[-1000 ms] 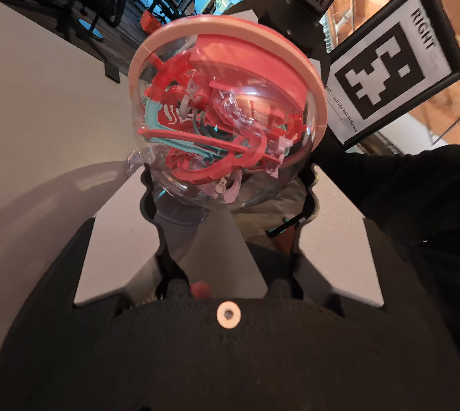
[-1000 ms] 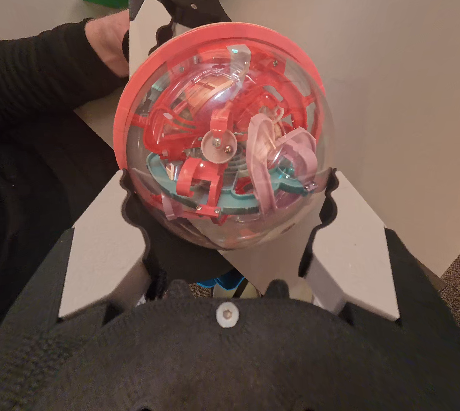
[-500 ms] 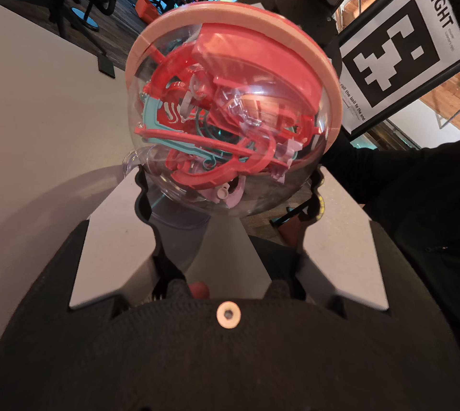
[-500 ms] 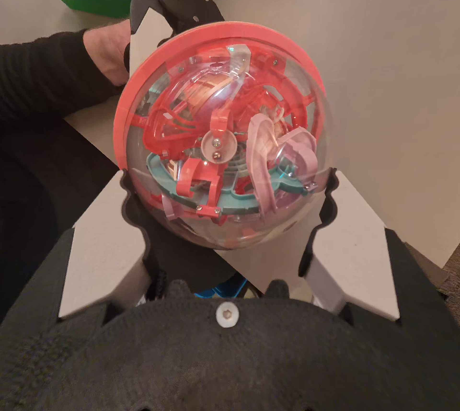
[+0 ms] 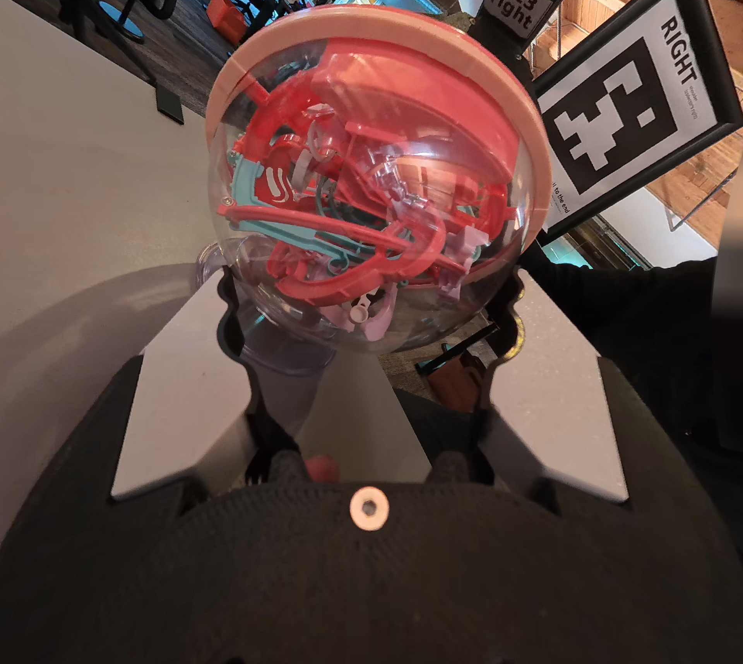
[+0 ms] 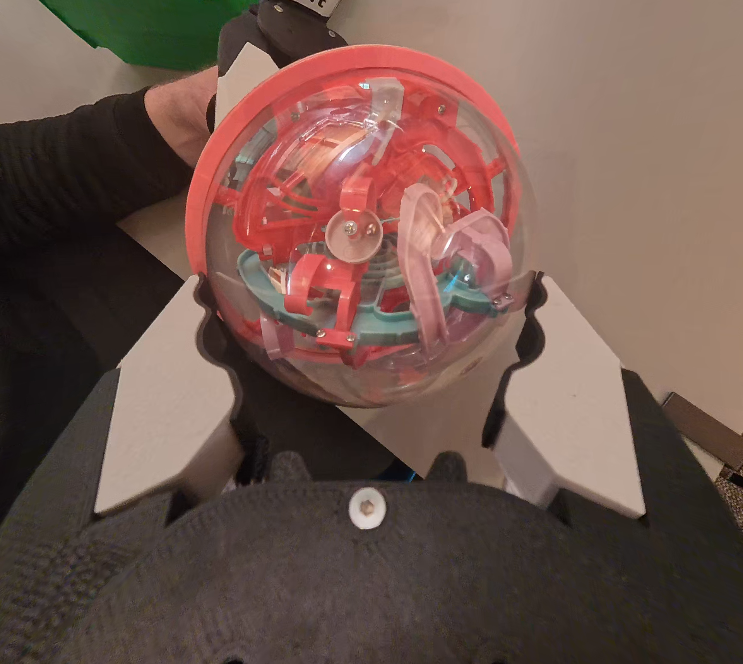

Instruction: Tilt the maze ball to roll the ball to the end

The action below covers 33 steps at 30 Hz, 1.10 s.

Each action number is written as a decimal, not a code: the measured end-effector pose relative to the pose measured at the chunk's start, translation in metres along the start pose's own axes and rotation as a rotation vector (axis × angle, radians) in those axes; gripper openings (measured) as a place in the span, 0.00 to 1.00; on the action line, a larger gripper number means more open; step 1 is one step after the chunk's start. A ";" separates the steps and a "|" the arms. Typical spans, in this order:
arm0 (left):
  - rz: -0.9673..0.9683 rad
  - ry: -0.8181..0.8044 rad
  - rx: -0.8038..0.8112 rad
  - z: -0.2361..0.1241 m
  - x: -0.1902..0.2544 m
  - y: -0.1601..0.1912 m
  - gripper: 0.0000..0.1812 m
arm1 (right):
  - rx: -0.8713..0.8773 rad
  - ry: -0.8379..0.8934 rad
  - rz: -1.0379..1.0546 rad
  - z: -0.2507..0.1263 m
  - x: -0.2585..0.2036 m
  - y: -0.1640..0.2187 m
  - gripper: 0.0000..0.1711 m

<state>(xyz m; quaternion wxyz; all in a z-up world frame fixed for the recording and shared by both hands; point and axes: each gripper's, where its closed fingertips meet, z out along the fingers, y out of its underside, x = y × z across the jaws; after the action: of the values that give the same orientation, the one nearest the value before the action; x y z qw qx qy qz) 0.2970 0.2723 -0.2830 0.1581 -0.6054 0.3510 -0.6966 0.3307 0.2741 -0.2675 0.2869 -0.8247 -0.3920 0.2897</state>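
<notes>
The maze ball (image 5: 374, 178) is a clear sphere with a pink-red rim and red, teal and lilac tracks inside. It is held in the air between both grippers, which face each other. My left gripper (image 5: 372, 283) is shut on its lower half. My right gripper (image 6: 370, 281) is shut on the opposite side of the maze ball (image 6: 362, 234). A small steel ball (image 6: 370, 228) sits on a grey disc (image 6: 354, 238) next to a screw. The right gripper shows behind the sphere in the left wrist view (image 5: 518, 1), and the left gripper shows in the right wrist view (image 6: 305, 1).
A white table (image 5: 80, 162) lies below, with a clear plastic stand (image 5: 281, 355) under the sphere. A green bin (image 6: 140, 1) stands on the table at the far left. A framed marker sign (image 5: 663, 90) stands behind. A person's hand (image 6: 181, 114) holds the left gripper.
The sphere has been tilted a little between the two grippers. The steel ball moved on the grey disc, from below the screw to its right. More of the green bin shows.
</notes>
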 end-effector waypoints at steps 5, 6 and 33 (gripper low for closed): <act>-0.005 0.003 -0.002 0.000 0.000 0.000 0.70 | 0.001 -0.001 0.001 0.000 0.000 0.000 0.87; -0.006 0.004 -0.002 0.000 0.000 0.000 0.70 | 0.003 -0.002 0.002 0.000 0.001 -0.001 0.86; 0.043 -0.005 -0.037 0.004 0.002 0.005 0.73 | 0.126 0.046 -0.073 0.000 -0.004 -0.004 0.86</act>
<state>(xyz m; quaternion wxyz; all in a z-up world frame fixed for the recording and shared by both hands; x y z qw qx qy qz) 0.2990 0.2665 -0.2853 0.1627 -0.6025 0.3762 -0.6849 0.3263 0.2729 -0.2639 0.3575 -0.7965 -0.3962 0.2843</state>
